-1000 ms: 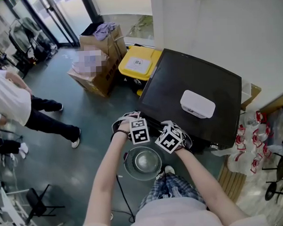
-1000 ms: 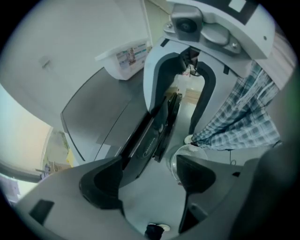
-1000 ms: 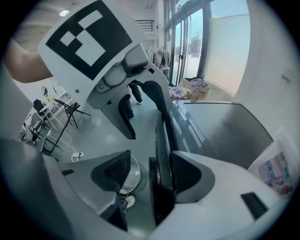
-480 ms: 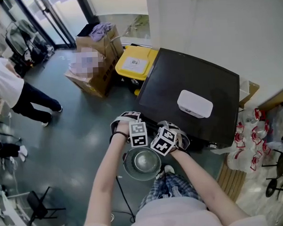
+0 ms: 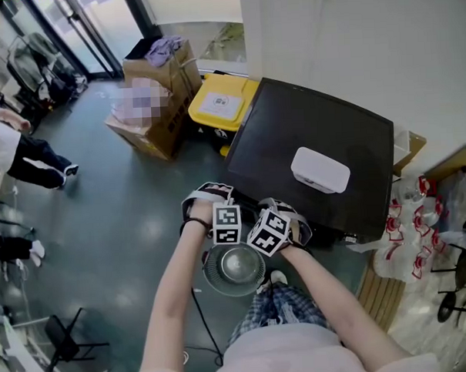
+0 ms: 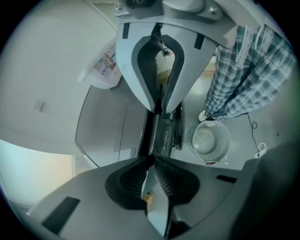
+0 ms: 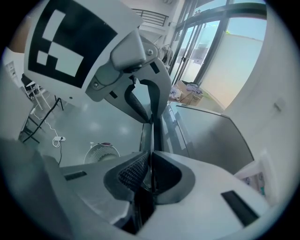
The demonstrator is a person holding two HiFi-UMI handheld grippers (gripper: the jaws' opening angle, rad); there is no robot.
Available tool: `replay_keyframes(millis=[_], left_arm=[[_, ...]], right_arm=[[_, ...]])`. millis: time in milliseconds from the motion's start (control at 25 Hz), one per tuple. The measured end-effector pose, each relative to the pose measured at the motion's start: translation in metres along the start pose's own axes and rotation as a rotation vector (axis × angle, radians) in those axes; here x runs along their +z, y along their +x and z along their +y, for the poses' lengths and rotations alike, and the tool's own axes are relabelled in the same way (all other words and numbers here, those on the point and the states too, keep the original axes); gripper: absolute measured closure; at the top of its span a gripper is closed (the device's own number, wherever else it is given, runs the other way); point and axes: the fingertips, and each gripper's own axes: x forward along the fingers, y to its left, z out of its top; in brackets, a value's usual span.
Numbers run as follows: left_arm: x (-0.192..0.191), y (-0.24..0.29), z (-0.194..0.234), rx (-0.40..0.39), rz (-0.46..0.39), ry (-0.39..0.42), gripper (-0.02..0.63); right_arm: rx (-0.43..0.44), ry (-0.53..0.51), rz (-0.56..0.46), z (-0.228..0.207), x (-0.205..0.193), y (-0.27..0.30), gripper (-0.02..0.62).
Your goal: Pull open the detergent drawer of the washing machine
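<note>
The washing machine (image 5: 315,116) has a black top, and its front face is hidden from the head view below the near edge. In the left gripper view a dark front panel strip (image 6: 165,136) runs along that edge; I cannot single out the drawer. Both grippers hang side by side at the machine's front edge, tip to tip. The left gripper (image 6: 151,160) has just been closing; its pads meet with nothing seen between them. The right gripper (image 7: 150,153) has also been closing and is shut on nothing. Each shows in the other's view, the right gripper (image 6: 158,111) and the left gripper (image 7: 152,121).
A white box (image 5: 319,170) lies on the machine's top. A metal bowl (image 5: 235,267) sits on the floor under my hands. A yellow bin (image 5: 223,105) and cardboard boxes (image 5: 164,107) stand left of the machine, bags (image 5: 420,227) to its right. A person (image 5: 16,152) is far left.
Both grippers stayed at the machine's front edge, and their marker cubes turned a little. The person at the far left walked further left, partly out of view.
</note>
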Motion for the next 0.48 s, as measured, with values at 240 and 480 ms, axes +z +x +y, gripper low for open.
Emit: replay_keyframes(millis=[240, 480], left_arm=[[0.000, -0.001, -0.003, -0.020, 0.007, 0.048, 0.542], [0.000, -0.005, -0.012, -0.039, 0.014, 0.060, 0.545]], right_arm=[[0.005, 0.021, -0.001, 0.001, 0.000, -0.001, 0.541], [0.036, 0.028, -0.005, 0.010, 0.000, -0.003, 0.543]])
